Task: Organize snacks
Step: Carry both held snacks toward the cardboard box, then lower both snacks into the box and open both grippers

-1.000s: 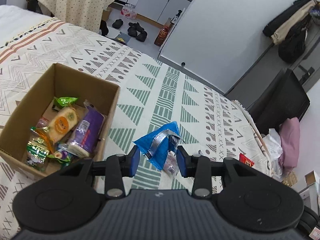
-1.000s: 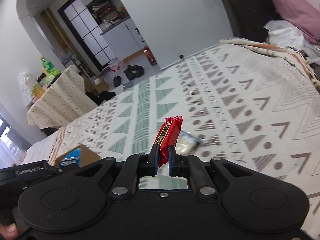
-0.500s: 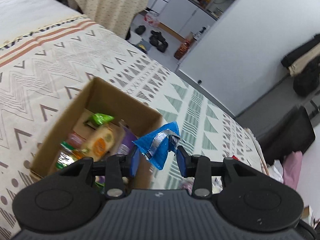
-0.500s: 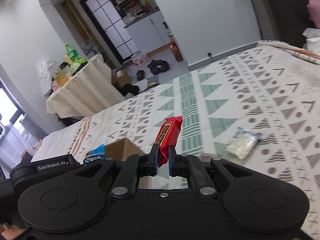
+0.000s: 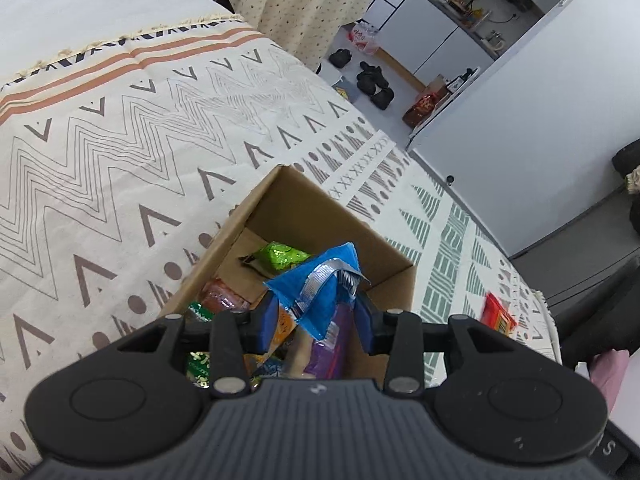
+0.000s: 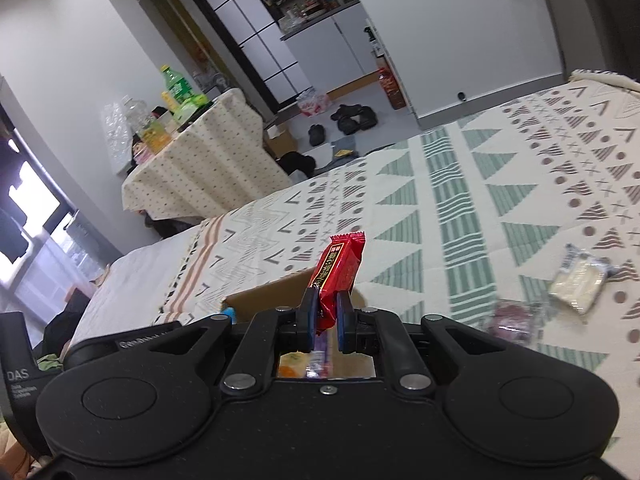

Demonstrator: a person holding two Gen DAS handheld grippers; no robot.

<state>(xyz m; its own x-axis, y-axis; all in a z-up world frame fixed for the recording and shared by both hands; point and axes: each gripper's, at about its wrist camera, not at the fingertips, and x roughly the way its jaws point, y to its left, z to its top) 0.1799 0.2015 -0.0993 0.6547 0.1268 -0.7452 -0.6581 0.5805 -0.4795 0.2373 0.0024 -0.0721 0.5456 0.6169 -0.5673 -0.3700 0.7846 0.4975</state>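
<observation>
Blue packet [image 5: 316, 288] over cardboard box [image 5: 256, 204]

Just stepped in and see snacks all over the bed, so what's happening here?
A person is sorting snacks into a cardboard box on the bed. The left gripper holds a blue packet over the box, which already contains several snacks, including a green packet. The right gripper has its jaws shut on a red snack bar, near the box. A pale packet lies loose on the bedspread.
</observation>
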